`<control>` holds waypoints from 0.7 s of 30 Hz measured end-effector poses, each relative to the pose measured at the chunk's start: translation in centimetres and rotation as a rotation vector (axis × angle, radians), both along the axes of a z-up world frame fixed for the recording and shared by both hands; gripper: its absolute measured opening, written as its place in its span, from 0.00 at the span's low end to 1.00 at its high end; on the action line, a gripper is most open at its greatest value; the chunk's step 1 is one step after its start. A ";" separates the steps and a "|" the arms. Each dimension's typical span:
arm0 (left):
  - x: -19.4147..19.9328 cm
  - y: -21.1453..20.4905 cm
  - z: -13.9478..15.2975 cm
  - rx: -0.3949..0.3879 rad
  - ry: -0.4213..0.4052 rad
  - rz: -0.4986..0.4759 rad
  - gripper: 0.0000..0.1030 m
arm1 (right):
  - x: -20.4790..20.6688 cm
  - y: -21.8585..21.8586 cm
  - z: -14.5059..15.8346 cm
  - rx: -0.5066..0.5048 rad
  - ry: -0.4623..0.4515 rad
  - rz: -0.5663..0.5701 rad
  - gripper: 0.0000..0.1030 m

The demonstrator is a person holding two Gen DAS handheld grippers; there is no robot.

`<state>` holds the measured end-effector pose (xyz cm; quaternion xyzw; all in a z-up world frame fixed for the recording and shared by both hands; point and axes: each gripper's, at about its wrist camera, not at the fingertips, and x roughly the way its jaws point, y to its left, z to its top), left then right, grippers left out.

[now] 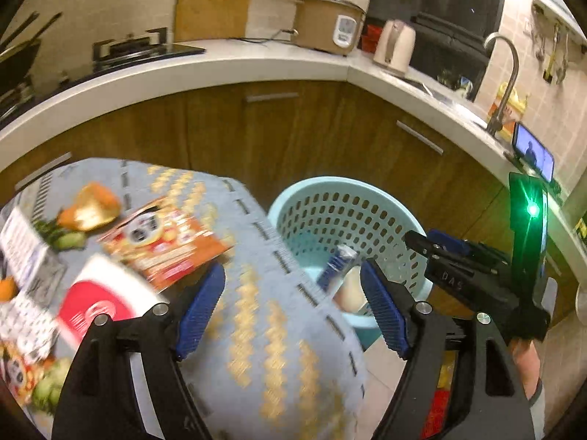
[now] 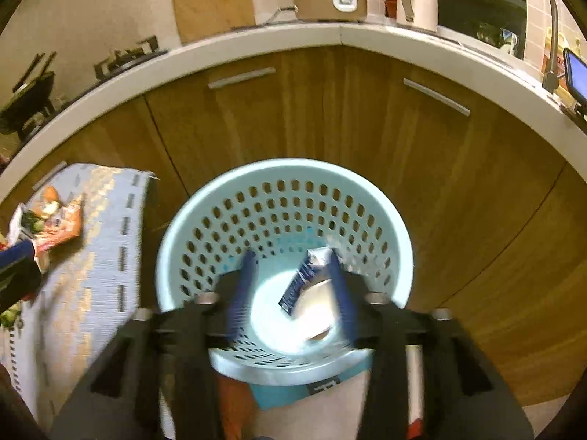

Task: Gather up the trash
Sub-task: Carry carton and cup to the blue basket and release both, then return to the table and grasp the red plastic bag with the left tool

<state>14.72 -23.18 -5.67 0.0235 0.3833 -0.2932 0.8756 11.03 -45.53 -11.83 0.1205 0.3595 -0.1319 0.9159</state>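
Right tool, jaws apart above the bin, looks to have released a blue wrapper into it, while the left tool gapes empty near the desk's right edge, probably reaching next for the orange packet.

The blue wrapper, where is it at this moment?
In the right wrist view the blue wrapper is inside the light blue basket, just ahead of the open right tool, beside its right-hand finger and above the basket's pale bottom.
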 end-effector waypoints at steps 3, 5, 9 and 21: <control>-1.0 3.1 0.7 -0.023 -0.016 0.042 0.73 | -0.7 1.3 1.4 -0.045 -0.038 0.004 0.55; -1.8 5.5 1.2 -0.023 -0.039 0.083 0.74 | -1.1 2.2 2.3 -0.049 -0.058 0.013 0.55; -3.1 9.2 1.4 -0.049 -0.041 0.147 0.74 | -1.9 5.0 4.4 -0.048 -0.118 0.064 0.55; -6.9 21.2 2.6 -0.018 -0.135 0.430 0.74 | -3.1 21.5 6.4 -0.097 -0.243 0.349 0.54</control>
